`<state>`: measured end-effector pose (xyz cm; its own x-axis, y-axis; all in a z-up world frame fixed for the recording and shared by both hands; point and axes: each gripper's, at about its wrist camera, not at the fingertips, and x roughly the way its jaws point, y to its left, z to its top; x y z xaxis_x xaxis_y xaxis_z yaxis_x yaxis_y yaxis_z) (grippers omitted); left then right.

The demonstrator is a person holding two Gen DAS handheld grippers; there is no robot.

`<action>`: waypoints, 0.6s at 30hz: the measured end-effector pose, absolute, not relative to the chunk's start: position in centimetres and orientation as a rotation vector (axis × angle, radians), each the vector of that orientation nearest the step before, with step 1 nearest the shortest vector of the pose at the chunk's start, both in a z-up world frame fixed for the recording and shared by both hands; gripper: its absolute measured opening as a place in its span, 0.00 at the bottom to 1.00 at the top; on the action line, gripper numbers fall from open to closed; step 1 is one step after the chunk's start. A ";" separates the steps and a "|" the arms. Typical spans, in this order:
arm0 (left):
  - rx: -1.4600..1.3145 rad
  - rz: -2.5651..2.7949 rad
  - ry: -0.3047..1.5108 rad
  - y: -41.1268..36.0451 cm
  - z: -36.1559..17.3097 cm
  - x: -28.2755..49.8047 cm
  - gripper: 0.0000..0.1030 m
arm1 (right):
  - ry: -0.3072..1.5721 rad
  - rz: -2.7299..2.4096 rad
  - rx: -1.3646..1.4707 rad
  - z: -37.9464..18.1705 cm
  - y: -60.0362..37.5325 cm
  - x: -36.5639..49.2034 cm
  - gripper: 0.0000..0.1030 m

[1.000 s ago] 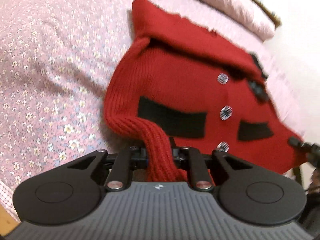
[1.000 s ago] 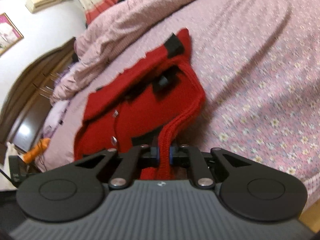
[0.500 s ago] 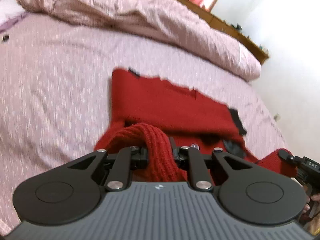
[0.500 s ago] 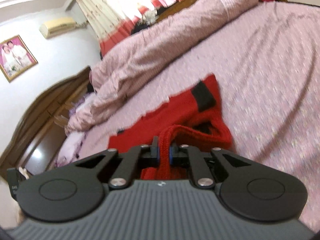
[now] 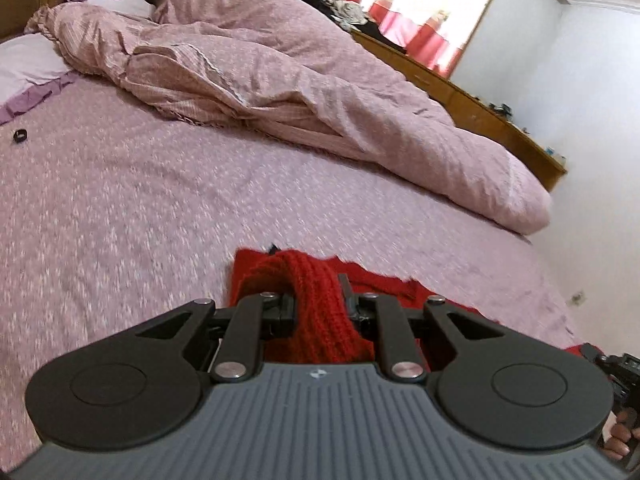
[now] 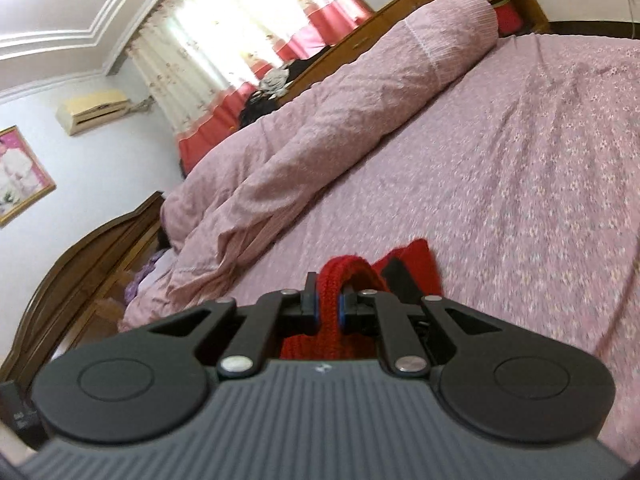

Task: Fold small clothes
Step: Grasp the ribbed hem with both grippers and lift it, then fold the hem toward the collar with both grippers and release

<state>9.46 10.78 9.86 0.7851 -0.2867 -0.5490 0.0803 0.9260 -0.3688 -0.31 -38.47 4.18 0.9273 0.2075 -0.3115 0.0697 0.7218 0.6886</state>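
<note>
**Both grippers clamped on red knit, low over bed**

Left gripper (image 5: 318,308): jaws pinched on a thick bunch of the red sweater (image 5: 312,300). Ribbed knit fills the gap and spills back toward the camera. More of the sweater lies flat on the bedspread (image 5: 140,200) just beyond the fingers, ragged top edge visible, red running off to the right behind the gripper body. Far left on the bedspread: small black ring (image 5: 19,135), well apart from the sweater. Behind it all, rumpled pink duvet (image 5: 280,80) across the back of the bed, pillow (image 5: 24,60) at left, wooden dresser (image 5: 480,104) along the wall.

Right gripper (image 6: 327,306): jaws closed on a narrower ribbed strip of the sweater (image 6: 332,280), held between the blue pads (image 6: 341,307). Strip arcs up over the fingertips. To the right of it, a red panel with a black patch (image 6: 394,270) touches the bedspread (image 6: 520,160); probably a pocket or cuff trim, too blurred to call. Duvet (image 6: 320,120) rolled along the far side, headboard (image 6: 80,264) at left, curtains (image 6: 224,40) and AC unit (image 6: 92,110) on the wall.
</note>
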 end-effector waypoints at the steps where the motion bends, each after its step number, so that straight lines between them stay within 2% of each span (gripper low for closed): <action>1: -0.337 -0.192 0.642 10.7 9.7 10.3 0.18 | 0.385 0.069 0.768 4.1 -38.6 0.5 0.11; 9: -0.325 -0.137 0.700 9.8 7.2 16.9 0.18 | 0.413 0.043 0.749 3.3 -38.5 6.2 0.11; 18: -0.289 -0.072 0.812 9.4 1.6 23.4 0.19 | 0.513 -0.046 0.720 -0.3 -38.6 11.8 0.11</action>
<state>23.39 9.42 1.59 0.6880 -0.1737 -0.7046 -0.0467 0.9583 -0.2818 11.80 -38.64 -0.30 0.8756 0.1327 -0.4644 0.2135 0.7562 0.6185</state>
